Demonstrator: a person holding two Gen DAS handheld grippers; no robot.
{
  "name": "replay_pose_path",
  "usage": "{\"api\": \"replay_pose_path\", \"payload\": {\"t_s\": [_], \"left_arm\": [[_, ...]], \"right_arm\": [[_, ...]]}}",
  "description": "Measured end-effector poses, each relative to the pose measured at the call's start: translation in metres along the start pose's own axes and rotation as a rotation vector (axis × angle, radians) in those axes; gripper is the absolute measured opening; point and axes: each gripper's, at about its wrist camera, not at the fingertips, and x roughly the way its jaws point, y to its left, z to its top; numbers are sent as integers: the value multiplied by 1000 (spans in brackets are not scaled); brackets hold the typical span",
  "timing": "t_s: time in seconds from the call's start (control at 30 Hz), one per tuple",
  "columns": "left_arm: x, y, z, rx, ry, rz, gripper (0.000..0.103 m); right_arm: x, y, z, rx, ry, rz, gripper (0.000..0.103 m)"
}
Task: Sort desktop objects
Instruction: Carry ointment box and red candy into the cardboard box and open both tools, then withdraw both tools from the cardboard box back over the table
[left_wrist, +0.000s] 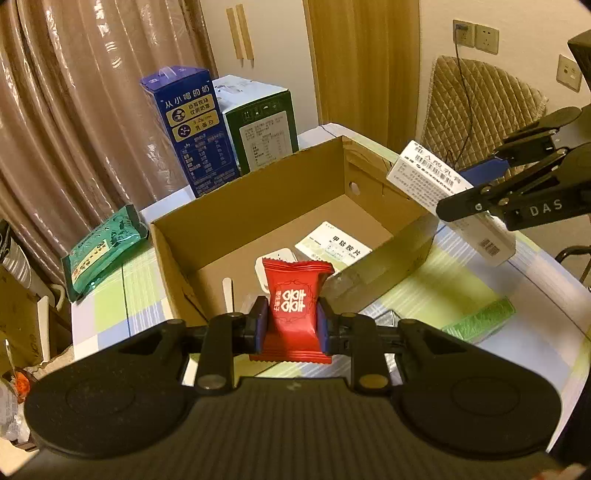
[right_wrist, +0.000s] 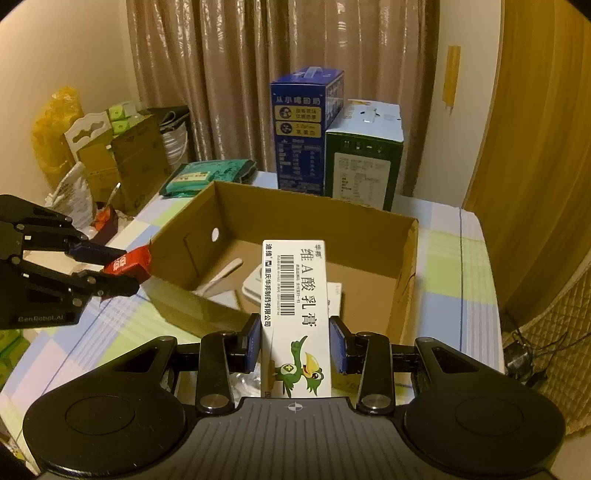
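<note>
The left gripper (left_wrist: 292, 321) was clenched on a red candy packet (left_wrist: 295, 310), blue pads pressing both sides. The packet stood upright at lower centre of the left wrist view, its long axis running up the frame, its top crimp pointing toward the open cardboard box (left_wrist: 258, 192).

The right gripper (right_wrist: 297, 345) grasped a white ointment carton (right_wrist: 293, 317) between its pads. In the right wrist view the carton's long axis ran vertically, its far end pointing over the box's near wall (right_wrist: 207, 306) into the interior.

Only the left wrist view showed the carton from outside: at the right edge it lay tilted, its barcoded end pointing toward upper left, above the box's right-hand corner. That view alone showed a flat medicine box (left_wrist: 332, 245) on the box floor and a green pack (left_wrist: 480, 321) on the checked tablecloth (left_wrist: 443, 291) at lower right.

Only the right wrist view showed the packet from outside, at centre left, just beside the box's outer corner, and the clutter of cartons (right_wrist: 122, 158) at upper left.

Both views showed a blue milk carton (left_wrist: 192, 129), a green-and-white carton (left_wrist: 262, 125) and a teal pouch (left_wrist: 105, 247) beyond the box.
</note>
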Motion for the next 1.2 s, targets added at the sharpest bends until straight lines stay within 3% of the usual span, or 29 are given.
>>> {"api": "replay_pose_path", "payload": {"t_s": [0.77,0.87,1.2], "left_arm": [[89,44,38,-187,-14,-8,23],[97,46,36,-194,-24,34,56],[69,60,5,-260,-69,29,57]], "right_arm": [[80,-28,37,49,45,-45,35],[86,-29,36,43,45,-53,35],[91,-38,46,59,-4,-95,35]]}}
